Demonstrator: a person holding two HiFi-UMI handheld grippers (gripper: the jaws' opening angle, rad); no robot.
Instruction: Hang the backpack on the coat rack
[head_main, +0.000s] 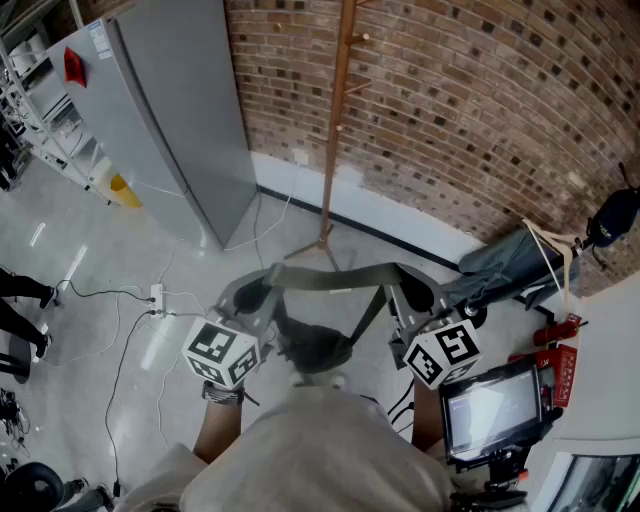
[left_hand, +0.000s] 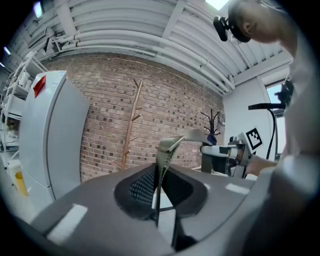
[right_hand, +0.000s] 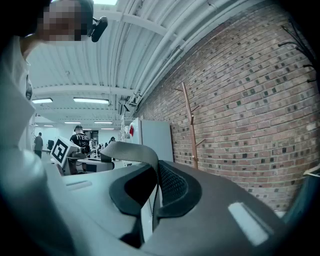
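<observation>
A dark grey backpack (head_main: 312, 350) hangs by its grey strap (head_main: 330, 278), which is stretched level between my two grippers in front of the person's chest. At the strap's left end my left gripper (head_main: 262, 292) is shut on it; in the left gripper view the strap (left_hand: 165, 152) stands edge-on between the closed jaws of the left gripper (left_hand: 159, 172). My right gripper (head_main: 405, 292) is shut on the other end, and in the right gripper view the strap (right_hand: 127, 151) curls out of the right gripper (right_hand: 156, 175). The wooden coat rack (head_main: 336, 120) stands ahead against the brick wall, apart from the strap.
A tall grey cabinet (head_main: 170, 110) stands left of the rack. Cables and a power strip (head_main: 156, 297) lie on the floor at left. At right are a grey folding seat (head_main: 510, 262), a screen (head_main: 490, 405) and red gear (head_main: 558, 362). People stand far back (right_hand: 80, 137).
</observation>
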